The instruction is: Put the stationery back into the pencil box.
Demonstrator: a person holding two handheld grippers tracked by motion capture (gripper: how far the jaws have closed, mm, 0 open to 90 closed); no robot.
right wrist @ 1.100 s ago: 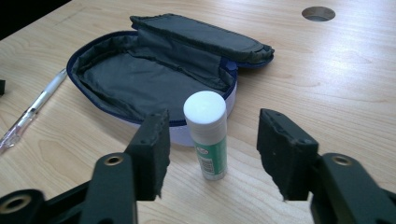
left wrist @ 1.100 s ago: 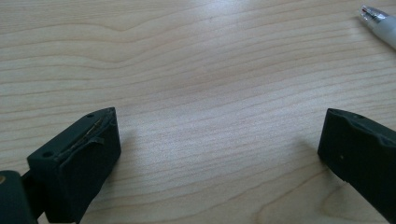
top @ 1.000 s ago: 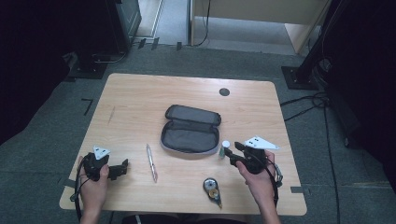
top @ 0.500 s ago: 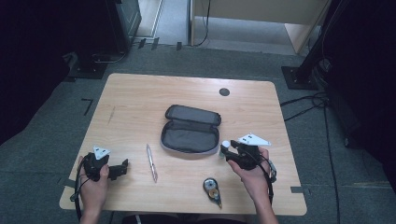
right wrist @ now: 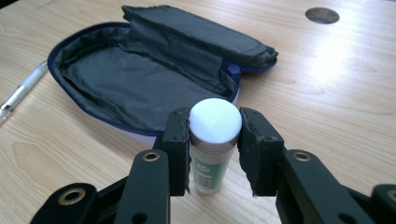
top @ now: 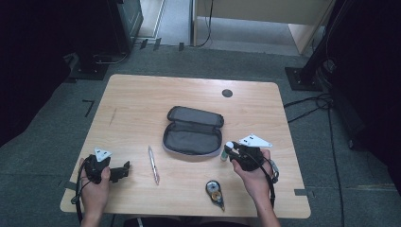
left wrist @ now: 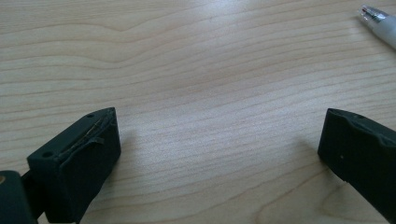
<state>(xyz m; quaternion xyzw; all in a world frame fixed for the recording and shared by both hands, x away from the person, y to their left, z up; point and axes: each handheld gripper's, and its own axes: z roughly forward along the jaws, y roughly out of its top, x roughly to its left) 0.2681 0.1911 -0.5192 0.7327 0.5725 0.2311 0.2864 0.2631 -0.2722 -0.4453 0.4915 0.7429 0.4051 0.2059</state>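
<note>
Your right gripper (top: pixel 230 150) sits just off the right end of the open pencil case (top: pixel 192 132), and its jaws are closed around a glue stick (right wrist: pixel 214 140). The glue stick stands upright on the table (top: pixel 142 99), white cap up, with a green and white label below. The left jaw presses flat against its side; on the right jaw the cap touches near the top. In the high view the glue stick (top: pixel 226 149) is just beside the near right corner of the pencil case, not inside it.

The pencil case lies unzipped, its dark grey lining exposed and its lid folded back toward the far side of the table.

Your left gripper (top: pixel 124 170) rests on the table well to the left of the pencil case, near the front edge. Its jaws stand wide apart with bare wood between them, holding nothing.

A white pen (top: pixel 153 164) lies between the left gripper and the pencil case. A correction tape dispenser (top: pixel 215 191) lies in front of the pencil case, near the front edge. A round cable hole (top: pixel 227 93) sits beyond the pencil case.
</note>
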